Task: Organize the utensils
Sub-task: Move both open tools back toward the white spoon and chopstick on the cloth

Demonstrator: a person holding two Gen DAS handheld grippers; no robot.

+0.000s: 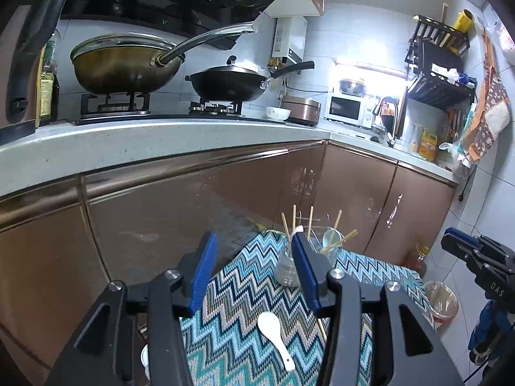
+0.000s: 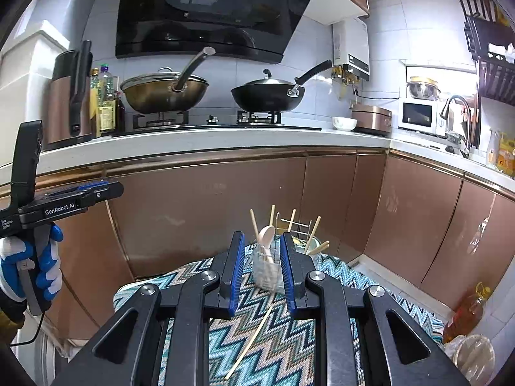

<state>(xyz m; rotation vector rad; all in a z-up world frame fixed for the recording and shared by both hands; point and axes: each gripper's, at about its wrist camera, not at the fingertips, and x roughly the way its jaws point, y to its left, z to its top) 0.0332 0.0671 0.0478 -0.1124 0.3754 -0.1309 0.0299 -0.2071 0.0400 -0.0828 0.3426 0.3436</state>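
A white ceramic spoon (image 1: 275, 333) lies on the zigzag cloth (image 1: 244, 292) below my open, empty left gripper (image 1: 254, 251). A clear glass jar (image 1: 287, 268) stands at the cloth's far end, beside a wire holder (image 1: 325, 234) with several chopsticks and a pale cup. In the right wrist view, my right gripper (image 2: 260, 251) is open and empty, with the jar (image 2: 265, 271) just beyond its tips; the jar holds a spoon (image 2: 266, 236). A single chopstick (image 2: 251, 344) lies on the cloth (image 2: 257, 337) under the right gripper. The left gripper also shows at the left in the right wrist view (image 2: 106, 189).
Brown cabinet doors (image 1: 180, 212) and a white counter (image 1: 128, 141) with two woks (image 1: 128, 67) rise close behind the cloth. An oil bottle (image 2: 466, 312) and a lined bin (image 1: 442, 300) stand on the floor at right. A sink and a microwave (image 1: 349, 109) are at far right.
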